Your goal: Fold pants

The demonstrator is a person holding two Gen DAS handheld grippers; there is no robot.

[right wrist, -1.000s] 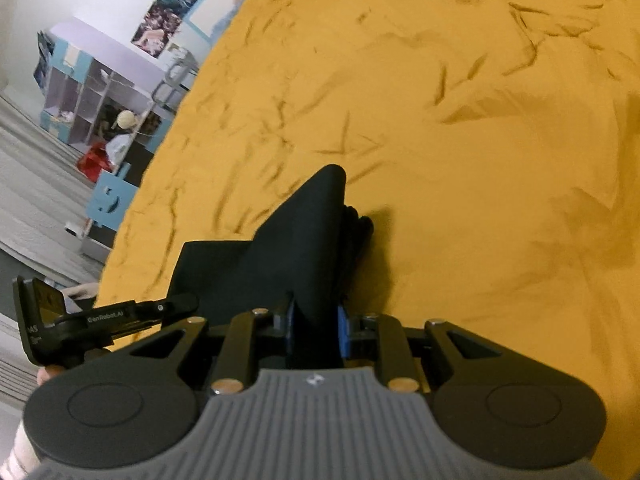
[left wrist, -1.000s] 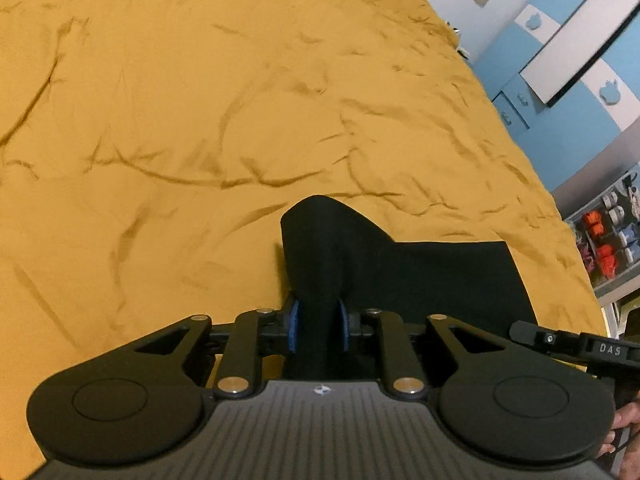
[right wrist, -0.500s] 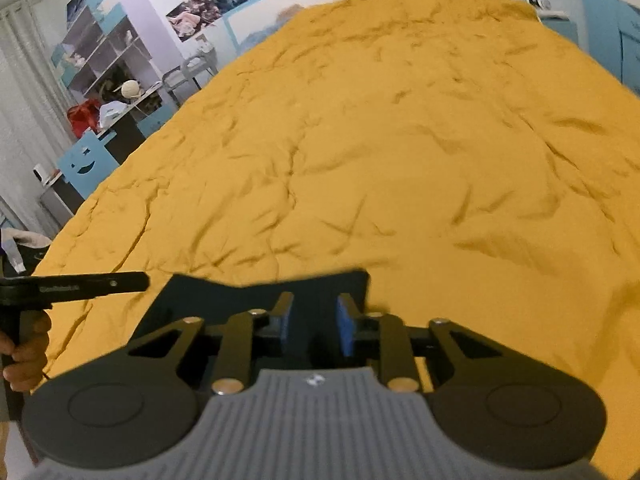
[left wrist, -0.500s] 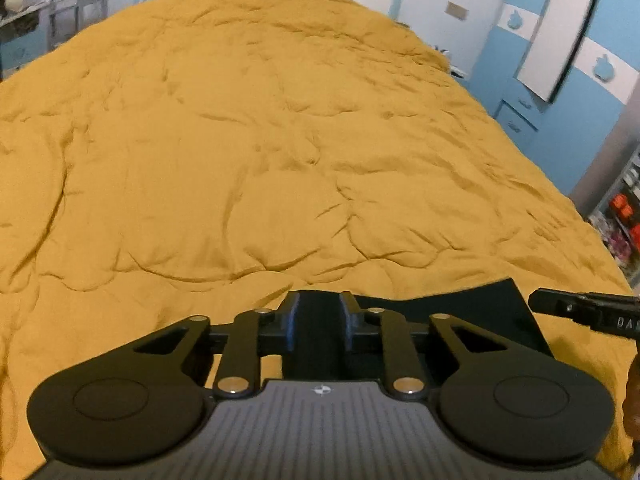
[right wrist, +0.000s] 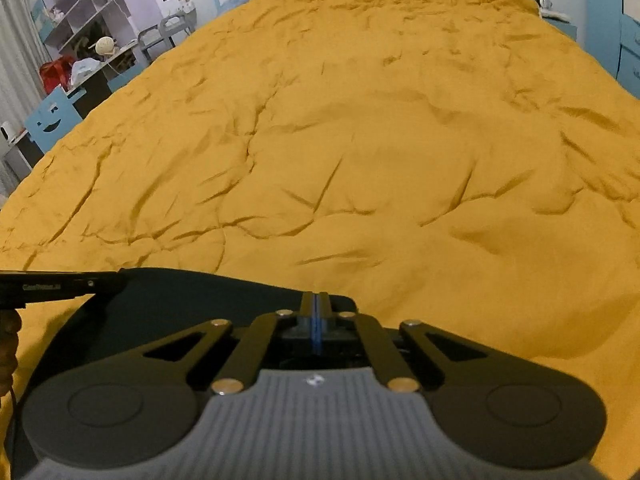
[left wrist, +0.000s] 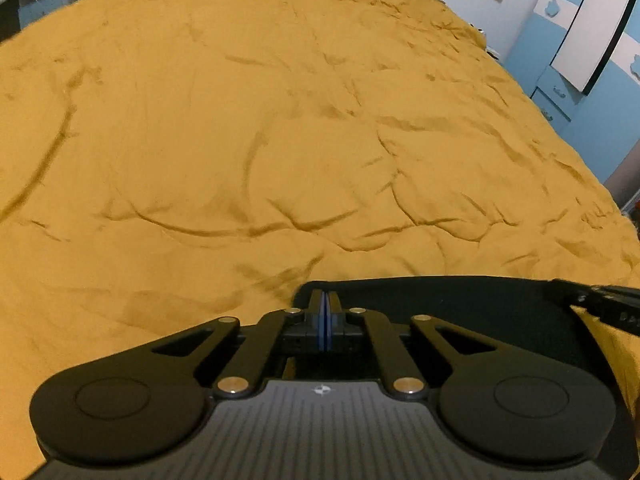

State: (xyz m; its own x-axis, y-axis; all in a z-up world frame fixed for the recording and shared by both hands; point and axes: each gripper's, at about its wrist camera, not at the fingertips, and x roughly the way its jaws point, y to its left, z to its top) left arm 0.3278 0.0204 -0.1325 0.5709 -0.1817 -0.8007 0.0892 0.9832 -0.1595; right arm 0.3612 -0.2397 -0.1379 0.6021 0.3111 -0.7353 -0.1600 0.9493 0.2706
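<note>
I had the flat black fabric pants (left wrist: 460, 304) lying folded on the rumpled mustard-yellow bedspread (left wrist: 280, 140), at its near edge; my left gripper (left wrist: 325, 312) and right gripper (right wrist: 315, 314) were pressed shut, empty; folding looked essentially finished.

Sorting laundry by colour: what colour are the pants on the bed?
Plain black pants, no pattern visible, lying on the mustard-yellow bedcover. Left wrist view shows them best.

From nine through twelve to three o'clock the yellow bed (left wrist: 280, 120) lies open (only wrinkles). The black pants (left wrist: 460, 300) lie at three o'clock; a shelf (right wrist: 72, 20) stands off the bed at ten.
</note>
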